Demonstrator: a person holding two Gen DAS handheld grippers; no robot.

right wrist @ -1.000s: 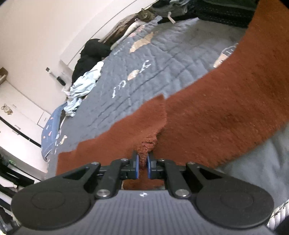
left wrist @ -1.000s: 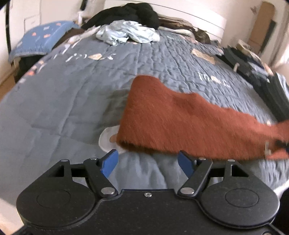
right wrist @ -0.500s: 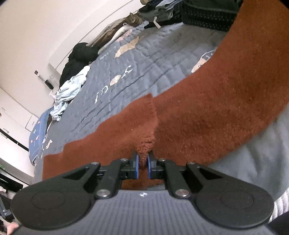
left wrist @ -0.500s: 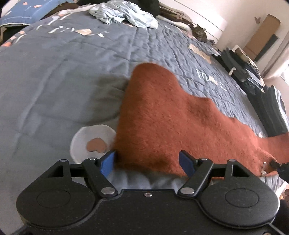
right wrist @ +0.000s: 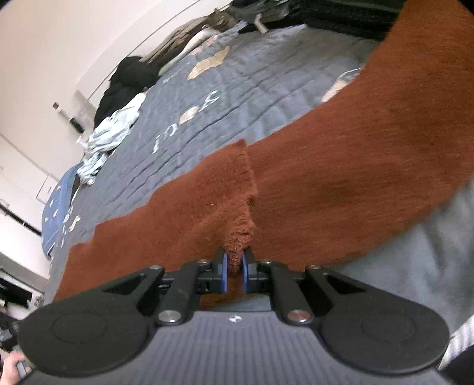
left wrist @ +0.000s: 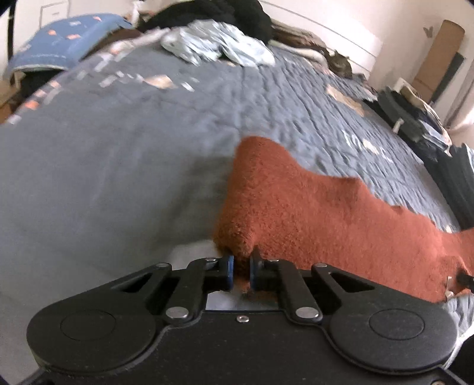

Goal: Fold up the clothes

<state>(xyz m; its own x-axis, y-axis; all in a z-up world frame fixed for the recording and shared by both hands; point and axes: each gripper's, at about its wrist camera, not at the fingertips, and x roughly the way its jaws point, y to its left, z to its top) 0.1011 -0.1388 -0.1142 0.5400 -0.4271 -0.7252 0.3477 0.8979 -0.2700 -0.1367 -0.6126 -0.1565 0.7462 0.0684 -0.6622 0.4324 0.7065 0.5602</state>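
Change since earlier frame: left claw, spread wide a second before, had closed on the near corner of the garment.
Left claw: blue-padded black fingers pinched narrow on a fuzzy corner of the rust-brown fleece garment, at its left end.
Right claw: right claw clamped tight on a bunched fold of the same rust-brown fleece garment, as it had been a second before.
Garment: stretched in a long band across the near side of the bed, between the two claws; a vertical seam or edge ran up from the right claw's grip.
Bed: grey-blue quilted bedspread with pale printed shapes and lettering lay under the garment.
Far side of bed: crumpled pale blue shirt lay beside a heap of black clothing near the headboard.
Right edge of bed: stacks of dark folded clothes, well apart from the garment.
Pillow: blue patterned pillow sat at the far left corner.
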